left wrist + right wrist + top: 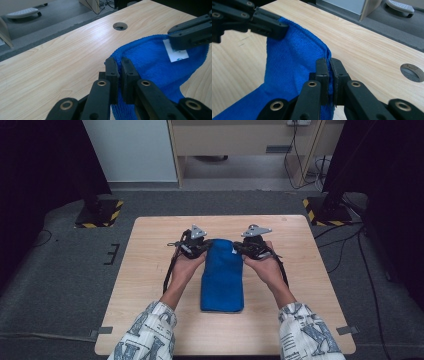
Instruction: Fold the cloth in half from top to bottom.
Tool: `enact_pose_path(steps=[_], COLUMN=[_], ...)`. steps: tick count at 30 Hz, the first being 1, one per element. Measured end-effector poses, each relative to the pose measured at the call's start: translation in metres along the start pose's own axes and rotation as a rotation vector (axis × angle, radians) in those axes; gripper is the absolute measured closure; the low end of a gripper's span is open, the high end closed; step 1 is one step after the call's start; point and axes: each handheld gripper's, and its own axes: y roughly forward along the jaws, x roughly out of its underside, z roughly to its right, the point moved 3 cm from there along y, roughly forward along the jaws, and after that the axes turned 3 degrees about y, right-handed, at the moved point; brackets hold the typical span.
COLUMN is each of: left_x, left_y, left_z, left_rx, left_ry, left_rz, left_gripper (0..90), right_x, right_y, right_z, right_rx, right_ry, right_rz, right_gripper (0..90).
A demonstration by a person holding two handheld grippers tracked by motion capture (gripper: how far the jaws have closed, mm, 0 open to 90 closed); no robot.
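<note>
On the left side of the high view we see our left gripper (199, 245) at the far left corner of the blue towel (222, 277), and its jaws are closed on the edge of the cloth. In the left gripper view the two black jaws pinch the towel's rim between them, and the cloth there is lifted a little above the desk (50, 67). The towel lies folded in a long narrow shape in the middle of the desk, with its near end flat on the wood and its far end held up between our two hands. A small white label (176, 53) is sewn on the blue cloth near the far edge, just beside the other gripper's jaws. On the right, our right gripper (248, 246) holds the far right corner, and its jaws are also closed on the towel's hem. Beyond it a round hole (412, 72) is cut in the desk top.
</note>
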Motion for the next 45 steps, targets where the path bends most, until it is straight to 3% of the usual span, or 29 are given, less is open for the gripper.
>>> enact_pose_path(steps=[9, 19, 31, 45], left_x=[0.017, 0.041, 0.059, 0.07], left_y=[-0.013, -0.027, -0.043, -0.058], left_z=[0.008, 0.024, 0.042, 0.054], left_rx=[0.026, 0.052, 0.064, 0.069], left_ry=[0.019, 0.018, 0.001, -0.023], left_rz=[-0.002, 0.0, 0.009, 0.023], left_gripper=[85.1, 84.8, 84.1, 83.3], right_x=[0.014, 0.038, 0.061, 0.069], right_y=[-0.01, -0.016, -0.029, -0.042], right_z=[-0.012, -0.028, -0.044, -0.051], right_rx=[-0.032, -0.064, -0.127, -0.177], right_ry=[-0.029, -0.064, -0.113, -0.12], right_rz=[-0.001, -0.021, -0.02, 0.008], right_gripper=[86.0, 85.8, 85.6, 85.4])
